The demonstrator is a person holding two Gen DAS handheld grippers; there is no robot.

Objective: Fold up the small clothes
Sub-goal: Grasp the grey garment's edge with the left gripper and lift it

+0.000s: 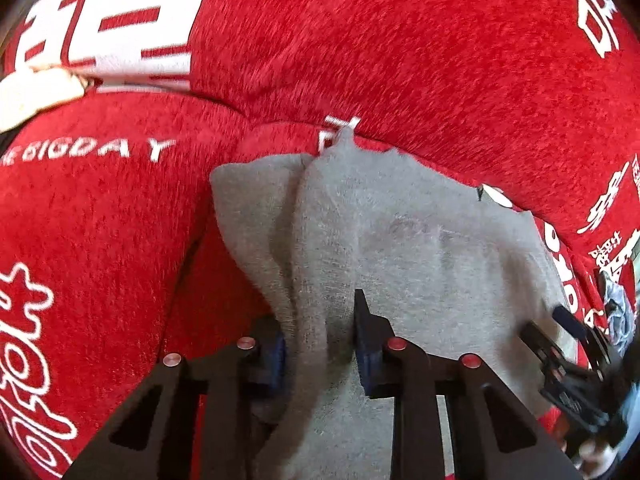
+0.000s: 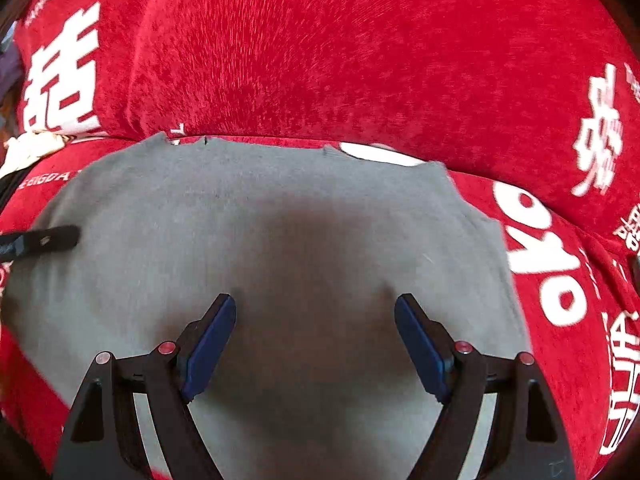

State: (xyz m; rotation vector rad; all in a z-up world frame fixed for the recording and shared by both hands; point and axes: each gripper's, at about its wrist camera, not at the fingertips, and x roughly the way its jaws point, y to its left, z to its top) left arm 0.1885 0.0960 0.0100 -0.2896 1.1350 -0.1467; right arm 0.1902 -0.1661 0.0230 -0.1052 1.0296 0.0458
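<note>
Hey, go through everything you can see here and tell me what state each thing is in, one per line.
Left hand-held gripper: shut on a bunched fold of the grey cloth.
Right hand-held gripper: open, over the cloth, holding nothing.
Grey cloth: mostly flat, one edge gathered up.
Red cover: spread underneath, creased.

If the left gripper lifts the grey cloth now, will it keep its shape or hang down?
The grey cloth will probably hang limp: it already bunches into a soft ridge between the fingers of the left gripper. It looks thin and light. Its fuzzy surface may drag slightly on the red cover rather than slide.
</note>
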